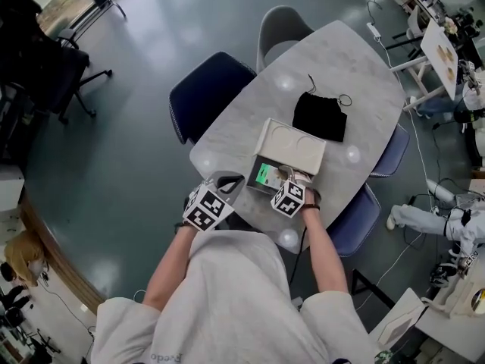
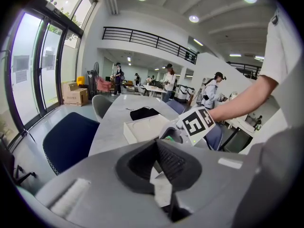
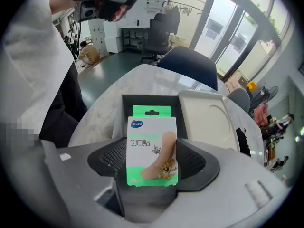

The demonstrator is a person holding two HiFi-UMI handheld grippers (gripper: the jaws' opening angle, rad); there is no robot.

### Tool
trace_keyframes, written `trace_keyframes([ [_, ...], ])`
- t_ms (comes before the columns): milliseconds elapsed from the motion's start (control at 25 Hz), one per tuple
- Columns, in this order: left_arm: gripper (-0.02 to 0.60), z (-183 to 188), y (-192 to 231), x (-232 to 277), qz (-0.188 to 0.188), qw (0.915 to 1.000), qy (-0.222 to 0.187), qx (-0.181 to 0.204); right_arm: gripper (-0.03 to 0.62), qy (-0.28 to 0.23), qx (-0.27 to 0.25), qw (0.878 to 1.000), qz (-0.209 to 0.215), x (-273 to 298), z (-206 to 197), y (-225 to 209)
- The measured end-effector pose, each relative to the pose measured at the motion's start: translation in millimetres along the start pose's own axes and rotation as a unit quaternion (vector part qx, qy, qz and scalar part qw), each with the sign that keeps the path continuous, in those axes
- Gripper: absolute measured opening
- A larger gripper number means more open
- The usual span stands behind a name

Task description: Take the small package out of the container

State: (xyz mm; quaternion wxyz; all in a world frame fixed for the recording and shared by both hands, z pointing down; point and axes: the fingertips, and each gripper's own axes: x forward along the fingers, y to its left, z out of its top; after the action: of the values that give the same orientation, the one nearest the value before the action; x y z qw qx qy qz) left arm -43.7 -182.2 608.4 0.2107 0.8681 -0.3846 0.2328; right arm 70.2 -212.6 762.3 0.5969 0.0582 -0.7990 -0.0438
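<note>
Green-and-white package (image 3: 152, 146) sits at frame centre, clamped by its sides in the right gripper (image 3: 153, 152), long axis running up the frame toward the open container (image 3: 149, 100) just beyond. Left gripper (image 2: 157, 146), jaws together and empty, is farther off.

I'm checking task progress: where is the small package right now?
In the right gripper view, the small package sits clamped between the jaws of the right gripper, just over the open container, with the white lid beside it.
</note>
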Motion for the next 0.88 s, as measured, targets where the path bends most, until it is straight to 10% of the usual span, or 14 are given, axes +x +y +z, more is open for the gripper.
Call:
trace_keyframes([
  [440, 0.052, -1.5, -10.2, -1.7, -0.012, 0.9999, -0.005, 0.002, 0.311, -0.056, 0.086, 0.992, -0.068, -38.5, 19.0, -16.3],
  [880, 0.052, -1.2, -29.7, 1.7, -0.036, 0.9992, -0.005, 0.017, 0.311, -0.144, 0.219, 0.959, -0.111, -80.8, 25.8, -20.4],
])
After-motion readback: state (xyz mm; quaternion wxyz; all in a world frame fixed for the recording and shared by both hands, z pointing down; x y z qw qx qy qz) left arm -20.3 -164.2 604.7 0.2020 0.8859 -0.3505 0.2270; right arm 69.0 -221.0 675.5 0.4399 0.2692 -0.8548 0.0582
